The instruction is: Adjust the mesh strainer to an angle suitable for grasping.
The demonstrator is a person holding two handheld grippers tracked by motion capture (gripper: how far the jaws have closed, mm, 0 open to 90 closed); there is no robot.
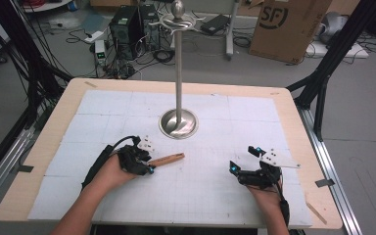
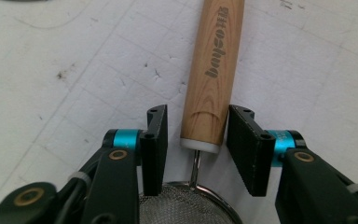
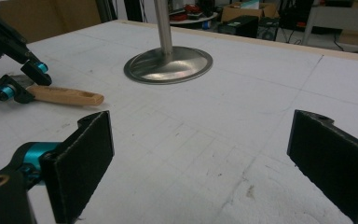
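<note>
A strainer lies on the white mat, its wooden handle [image 1: 169, 159] pointing right toward the table's middle. In the left gripper view the handle [image 2: 216, 56] runs up between the jaws and the wire mesh bowl [image 2: 182, 207] sits at the bottom edge. My left gripper [image 1: 149, 164] [image 2: 196, 112] straddles the handle's base; a gap shows between the left pad and the wood, so it is open. My right gripper [image 1: 242, 157] [image 3: 200, 140] rests at the right front of the mat, wide open with nothing between its jaws. It looks toward the handle [image 3: 65, 95] and the left gripper [image 3: 23, 79].
A tall metal stand rises at the table's centre, its pole [image 1: 178, 68] on a round base [image 1: 178, 123] [image 3: 168, 65] just behind the strainer. The gridded white mat [image 1: 225, 196] covers the wooden table. On the floor beyond stand a cardboard box [image 1: 286, 24], computers and cables.
</note>
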